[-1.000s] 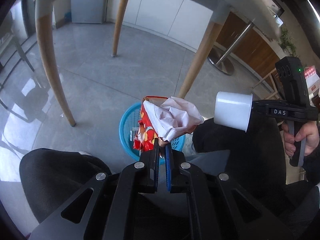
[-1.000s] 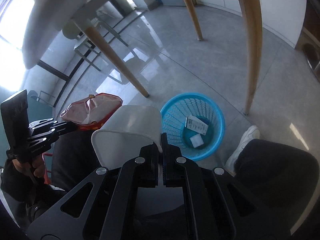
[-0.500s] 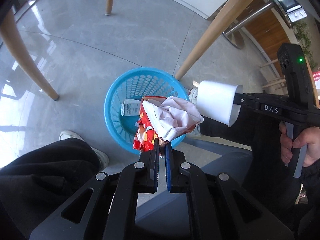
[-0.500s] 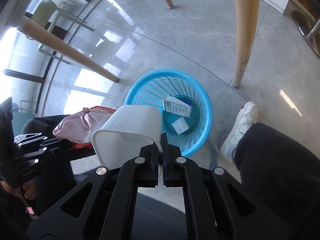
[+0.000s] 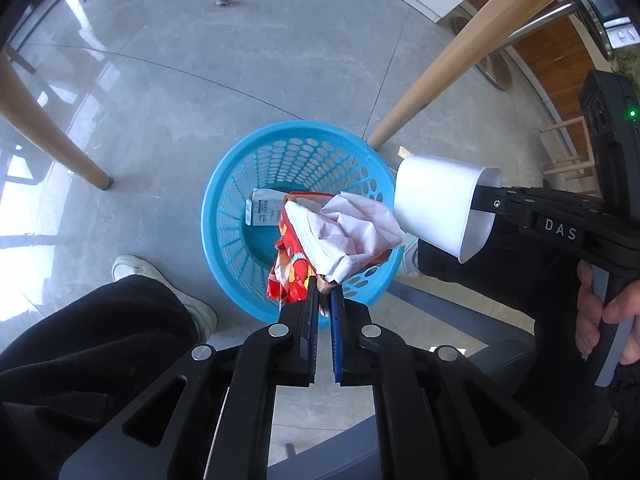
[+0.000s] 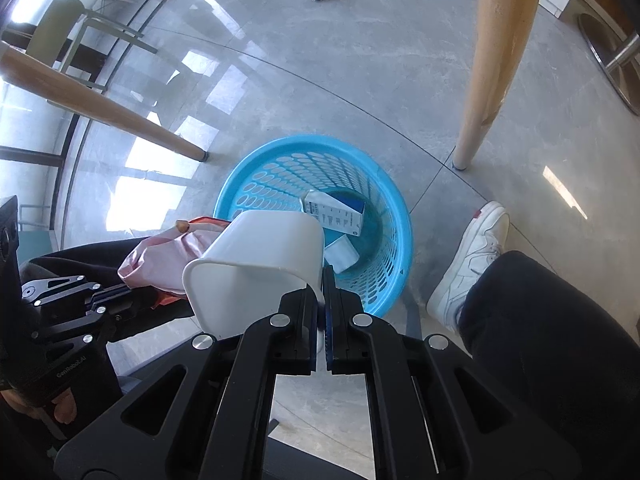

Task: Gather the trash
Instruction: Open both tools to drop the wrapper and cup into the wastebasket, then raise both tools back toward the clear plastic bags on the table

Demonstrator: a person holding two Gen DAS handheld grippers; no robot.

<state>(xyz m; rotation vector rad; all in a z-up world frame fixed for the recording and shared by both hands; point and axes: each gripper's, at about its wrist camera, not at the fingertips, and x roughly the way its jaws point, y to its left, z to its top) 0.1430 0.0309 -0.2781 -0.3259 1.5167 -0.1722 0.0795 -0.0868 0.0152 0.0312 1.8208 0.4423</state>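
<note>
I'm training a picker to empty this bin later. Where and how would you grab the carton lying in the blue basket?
Probably from straight above, through the blue basket's open mouth. The carton leans flat against the inner wall, so pinch its long narrow edges across the width; the walls block any sideways approach.

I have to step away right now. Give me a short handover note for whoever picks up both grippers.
Left hand-held gripper: shut on the red snack bag and crumpled paper, over the blue basket.
Right hand-held gripper: shut on the white cup's rim, at the basket's near edge.
Done: a carton and a small white piece are already in the basket.
Left: release both loads into the basket.
</note>
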